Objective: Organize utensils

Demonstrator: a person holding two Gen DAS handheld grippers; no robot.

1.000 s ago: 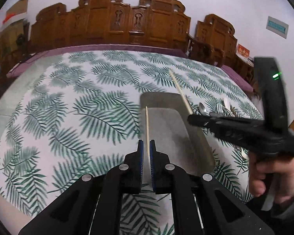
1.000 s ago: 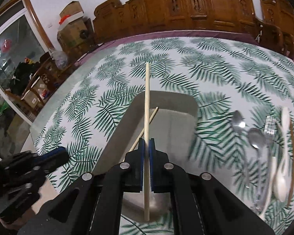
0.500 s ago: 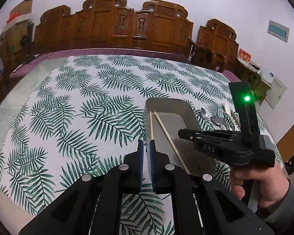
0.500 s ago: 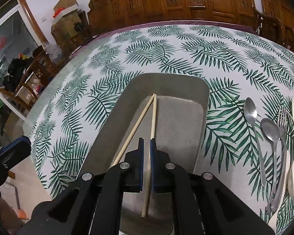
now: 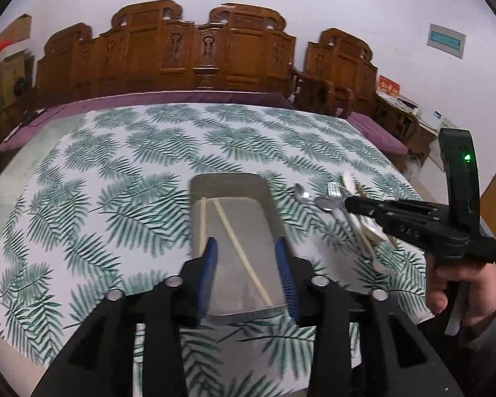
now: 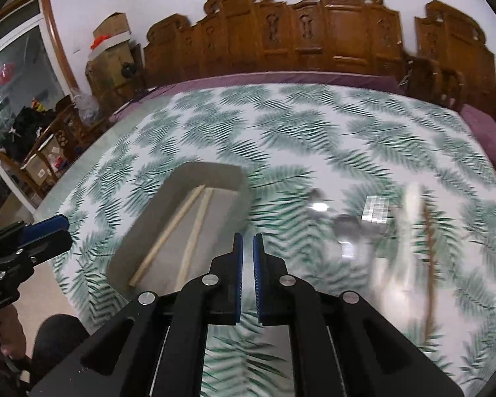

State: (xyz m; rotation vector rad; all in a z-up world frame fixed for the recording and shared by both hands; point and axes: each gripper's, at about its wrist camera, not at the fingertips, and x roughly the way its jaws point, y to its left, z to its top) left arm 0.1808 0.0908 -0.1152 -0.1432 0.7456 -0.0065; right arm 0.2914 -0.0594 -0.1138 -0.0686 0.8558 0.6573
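Note:
A grey metal tray [image 5: 268,192] lies on the leaf-print tablecloth, also in the right wrist view [image 6: 211,172]. Two wooden chopsticks [image 5: 238,248] lie loose in it, also seen from the right [image 6: 168,235]. My left gripper [image 5: 248,278] is open and empty over the tray's near end. My right gripper [image 6: 247,278] has its jaws a narrow gap apart and holds nothing, just right of the tray; it also shows in the left wrist view [image 5: 350,203]. Spoons [image 5: 327,203], a fork and other utensils lie right of the tray, blurred in the right wrist view [image 6: 377,208].
Carved wooden chairs [image 5: 201,53] stand behind the table's far edge. A purple underlay [image 5: 182,97] borders the cloth. Boxes and clutter [image 6: 39,152] stand at the left by a window. The cloth left of the tray [image 5: 99,198] holds nothing.
Both grippers let go of their chopsticks, which now lie in the tray. The left gripper opened wide. The right gripper moved right, off the tray, toward the utensils.

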